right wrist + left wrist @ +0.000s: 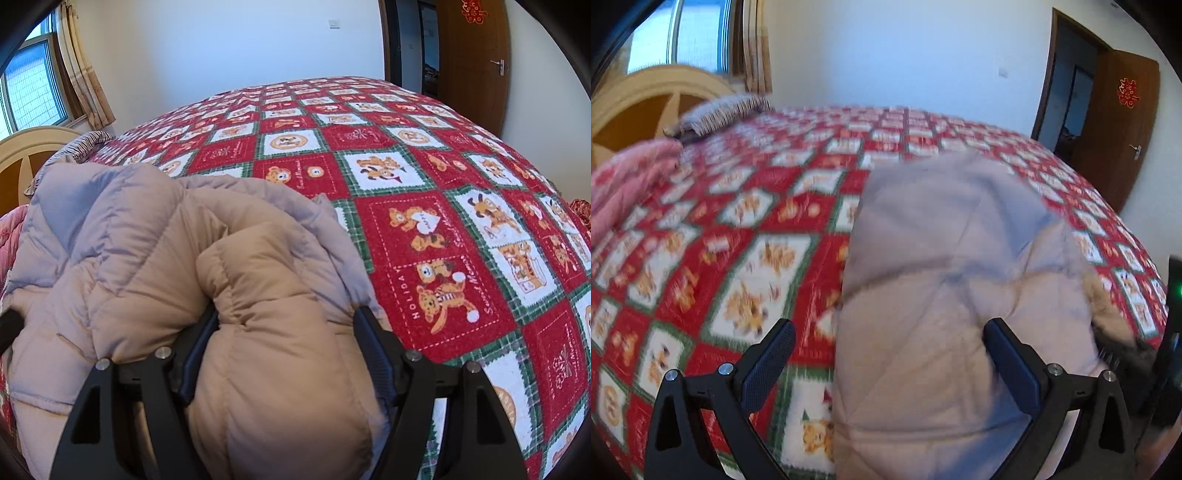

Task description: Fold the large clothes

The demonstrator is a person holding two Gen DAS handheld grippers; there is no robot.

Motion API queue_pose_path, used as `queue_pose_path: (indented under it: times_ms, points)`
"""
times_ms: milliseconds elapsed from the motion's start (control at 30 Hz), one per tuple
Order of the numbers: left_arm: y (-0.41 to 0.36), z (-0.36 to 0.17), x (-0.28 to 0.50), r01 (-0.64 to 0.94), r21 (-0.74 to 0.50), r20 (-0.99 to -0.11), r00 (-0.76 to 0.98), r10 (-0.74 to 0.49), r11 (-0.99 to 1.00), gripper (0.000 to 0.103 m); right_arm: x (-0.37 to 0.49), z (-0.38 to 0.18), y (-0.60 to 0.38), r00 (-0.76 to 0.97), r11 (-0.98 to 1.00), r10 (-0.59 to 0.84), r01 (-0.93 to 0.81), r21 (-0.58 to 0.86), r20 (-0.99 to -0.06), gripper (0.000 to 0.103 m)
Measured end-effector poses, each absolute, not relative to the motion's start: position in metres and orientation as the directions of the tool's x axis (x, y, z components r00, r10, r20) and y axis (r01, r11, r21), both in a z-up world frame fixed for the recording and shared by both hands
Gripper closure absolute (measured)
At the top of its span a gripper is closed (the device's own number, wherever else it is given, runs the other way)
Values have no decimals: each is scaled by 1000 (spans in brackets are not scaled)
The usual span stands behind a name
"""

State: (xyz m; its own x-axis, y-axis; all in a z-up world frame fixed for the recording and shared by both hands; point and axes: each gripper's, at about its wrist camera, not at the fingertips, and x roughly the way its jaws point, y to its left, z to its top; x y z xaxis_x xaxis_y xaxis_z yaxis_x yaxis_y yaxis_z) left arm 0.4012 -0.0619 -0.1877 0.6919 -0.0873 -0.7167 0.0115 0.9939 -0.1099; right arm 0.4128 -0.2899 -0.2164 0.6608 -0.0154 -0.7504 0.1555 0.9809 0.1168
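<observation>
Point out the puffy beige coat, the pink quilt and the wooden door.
puffy beige coat [280, 295]: right wrist view, bulging fold between the claw fingers.
pink quilt [624, 192]: left wrist view, bunched middle at left edge.
wooden door [476, 62]: right wrist view, bare panel.

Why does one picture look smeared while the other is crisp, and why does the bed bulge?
Left wrist view: motion blur smears the bedspread and jacket. Right wrist view: sharp, its prints readable. Both: the fisheye lens bends the flat bed into a dome; daylight comes from the window.
</observation>
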Motion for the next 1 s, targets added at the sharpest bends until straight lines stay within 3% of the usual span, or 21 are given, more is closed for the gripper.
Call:
queue_pose_path:
  times_ms: [100,267,400,500,767,867,933,1000]
  points:
    - [-58,-203,408,9,-177,-738,660,-139,984,1,412,-216,-289,662,981,-17,155,115,-749,30]
    - [-73,-205,406,24,-102,-730,677,-91,995,0,401,-208,-292,701,976,-35,177,126,-712,27]
    - [-67,-209,405,31,-144,-736,665,-128,989,1,384,-197,-301,730,970,-55,202,139,-681,9]
    - [-68,-207,403,40,-139,-733,668,-130,990,1,373,-198,-313,734,963,-28,203,180,-678,7]
    - [-57,-210,391,63,-184,-741,646,-180,981,1,370,-217,-331,682,913,211,118,390,-700,7]
    - [-53,-217,398,57,-247,-752,618,-229,967,1,371,-221,-327,680,897,271,78,435,-682,11]
    - [-56,-217,398,72,-239,-751,618,-232,968,1,371,-222,-325,679,876,328,41,481,-657,21]
    - [-58,-217,399,79,-234,-750,619,-232,969,1,369,-224,-324,678,872,347,21,488,-648,22]
